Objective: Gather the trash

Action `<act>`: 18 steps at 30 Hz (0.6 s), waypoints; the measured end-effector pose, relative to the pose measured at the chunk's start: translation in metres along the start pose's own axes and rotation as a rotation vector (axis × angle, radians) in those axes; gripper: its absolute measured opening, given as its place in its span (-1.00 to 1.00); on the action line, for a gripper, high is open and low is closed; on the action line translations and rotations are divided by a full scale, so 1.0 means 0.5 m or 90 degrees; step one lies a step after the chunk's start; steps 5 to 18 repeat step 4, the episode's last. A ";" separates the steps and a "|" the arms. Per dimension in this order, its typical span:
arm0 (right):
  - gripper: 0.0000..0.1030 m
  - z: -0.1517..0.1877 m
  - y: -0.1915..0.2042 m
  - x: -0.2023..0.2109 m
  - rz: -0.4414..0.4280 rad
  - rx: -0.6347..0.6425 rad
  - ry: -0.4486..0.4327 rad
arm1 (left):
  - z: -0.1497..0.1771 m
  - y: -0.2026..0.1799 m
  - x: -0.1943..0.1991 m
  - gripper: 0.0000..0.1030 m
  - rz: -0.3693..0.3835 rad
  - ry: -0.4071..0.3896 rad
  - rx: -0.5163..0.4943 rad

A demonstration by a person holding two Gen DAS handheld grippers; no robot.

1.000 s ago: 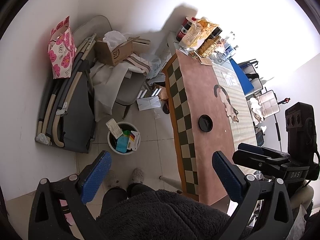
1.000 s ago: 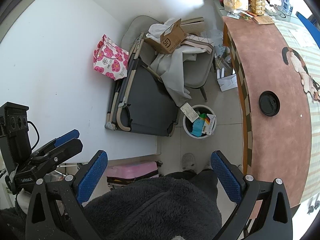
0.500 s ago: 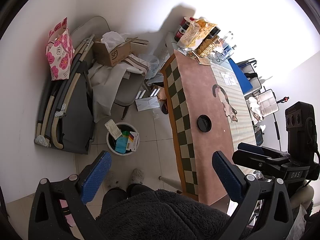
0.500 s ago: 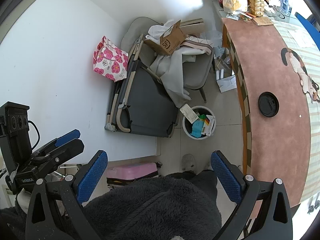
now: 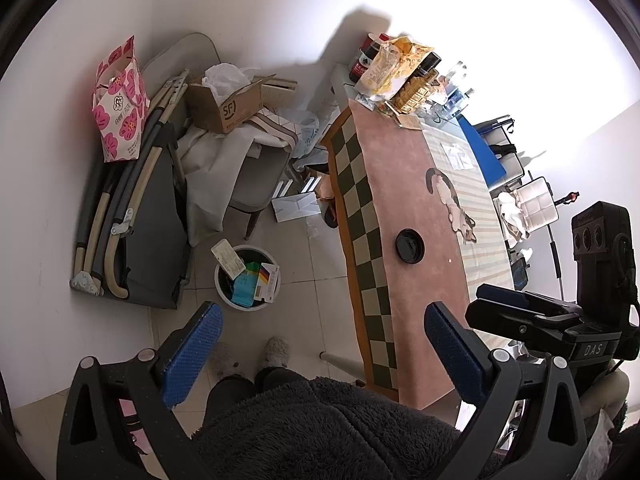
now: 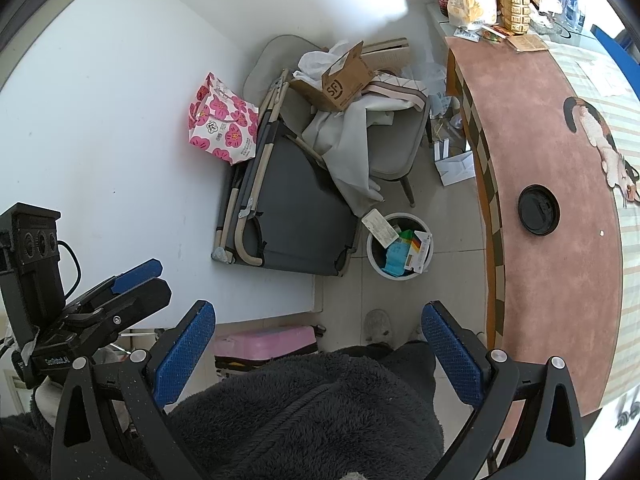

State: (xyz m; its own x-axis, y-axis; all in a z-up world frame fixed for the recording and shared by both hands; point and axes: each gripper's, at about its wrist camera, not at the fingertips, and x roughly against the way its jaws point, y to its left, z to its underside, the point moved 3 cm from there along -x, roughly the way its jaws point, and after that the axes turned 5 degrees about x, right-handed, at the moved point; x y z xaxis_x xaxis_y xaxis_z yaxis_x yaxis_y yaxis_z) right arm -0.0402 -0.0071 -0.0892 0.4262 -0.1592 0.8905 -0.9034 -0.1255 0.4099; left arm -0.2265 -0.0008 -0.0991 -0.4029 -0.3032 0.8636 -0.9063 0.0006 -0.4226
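While the black lid (image 5: 409, 242) lies alone on the table (image 5: 404, 184), at about two o'clock from the full bin (image 5: 247, 277) on the floor, both grippers hang empty, left gripper (image 5: 320, 344) and right gripper (image 6: 318, 346) with fingers spread wide. Best approach the lid from above and nip its rim. Since half a second ago the views have barely drifted.

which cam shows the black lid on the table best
The right wrist view: the black lid looks bigger there, its rim and inner ring clear. The left wrist view shows it smaller and flatter, with less detail.
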 end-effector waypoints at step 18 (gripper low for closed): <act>1.00 -0.007 0.001 0.001 -0.001 -0.001 -0.001 | -0.009 0.001 0.001 1.00 -0.002 -0.001 -0.002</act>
